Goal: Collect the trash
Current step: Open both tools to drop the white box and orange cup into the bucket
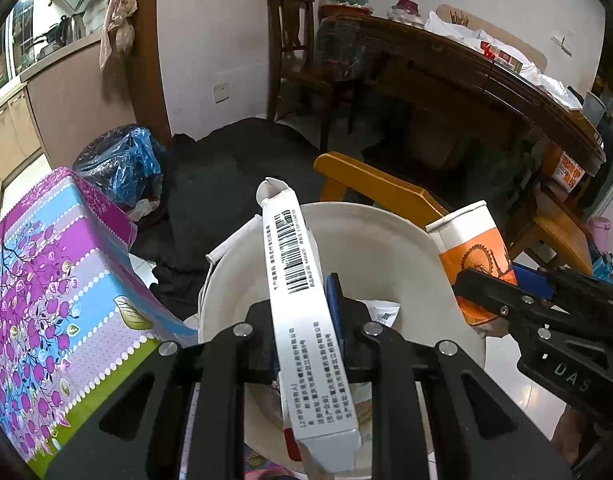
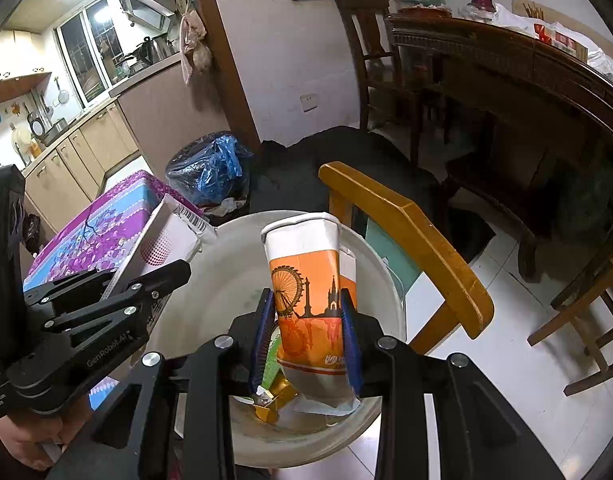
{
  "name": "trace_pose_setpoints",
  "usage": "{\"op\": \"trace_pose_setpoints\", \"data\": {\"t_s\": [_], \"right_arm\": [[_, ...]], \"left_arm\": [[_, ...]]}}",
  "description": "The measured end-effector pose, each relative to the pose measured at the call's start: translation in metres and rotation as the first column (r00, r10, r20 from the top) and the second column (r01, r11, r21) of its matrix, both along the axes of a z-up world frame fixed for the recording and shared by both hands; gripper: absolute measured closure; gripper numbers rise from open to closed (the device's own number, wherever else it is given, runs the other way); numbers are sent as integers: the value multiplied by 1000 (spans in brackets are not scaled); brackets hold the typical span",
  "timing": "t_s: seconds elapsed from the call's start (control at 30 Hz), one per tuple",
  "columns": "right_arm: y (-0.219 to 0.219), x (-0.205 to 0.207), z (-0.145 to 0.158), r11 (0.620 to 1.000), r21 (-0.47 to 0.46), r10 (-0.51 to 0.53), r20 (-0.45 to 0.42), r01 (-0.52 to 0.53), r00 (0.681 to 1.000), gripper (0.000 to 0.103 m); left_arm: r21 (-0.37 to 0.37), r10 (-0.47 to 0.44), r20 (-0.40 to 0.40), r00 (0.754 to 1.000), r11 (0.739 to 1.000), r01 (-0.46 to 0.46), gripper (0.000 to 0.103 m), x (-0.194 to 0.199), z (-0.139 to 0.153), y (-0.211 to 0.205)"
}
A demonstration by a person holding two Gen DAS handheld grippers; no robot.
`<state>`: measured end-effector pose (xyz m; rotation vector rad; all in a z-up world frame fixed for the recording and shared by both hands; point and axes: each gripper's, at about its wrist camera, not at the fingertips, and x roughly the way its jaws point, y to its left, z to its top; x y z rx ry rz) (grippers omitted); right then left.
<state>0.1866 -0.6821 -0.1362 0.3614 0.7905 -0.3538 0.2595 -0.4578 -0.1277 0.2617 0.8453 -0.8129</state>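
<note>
While two tongs grip, one bucket waits.

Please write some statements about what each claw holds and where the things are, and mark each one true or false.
1. The left claw is shut on a flat white box with a barcode. True.
2. The right claw holds a glass bottle. False: it is shut on an orange and white paper cup printed with a Ferris wheel.
3. Both held things hang over a white bucket. True.
4. The white bucket has nothing inside. False: some wrappers and a gold-coloured piece lie at its bottom.
5. A bin lined with a blue bag stands behind the bucket, near the wall. True.
6. The paper cup is lying on the yellow wooden chair. False: the cup is held over the bucket, beside the chair.
</note>
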Motion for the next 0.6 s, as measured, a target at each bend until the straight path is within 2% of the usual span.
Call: {"op": "trace_pose_setpoints", "data": {"t_s": [0.3,0.47,0.53,0.6], "right_arm": [[-1,-1,-3,1000,5,-2,-2,2,1000,70],[0,-1,-9,1000,13,3,-8,-3,1000,66],[0,-1,-10,1000,15,1,-6,-1,1000,65],[2,-1,-10,1000,16,-2,-6,2,1000,65]], "left_arm": [[7,4,2,1000,1000,-4,85,0,-3,-1],[17,17,-1,1000,1000,-17,83,2,-4,-2],[22,28,6,1000,999,-28,67,3,-5,-1],[24,39,14,999,999,-39,61,4,-5,1]]}}
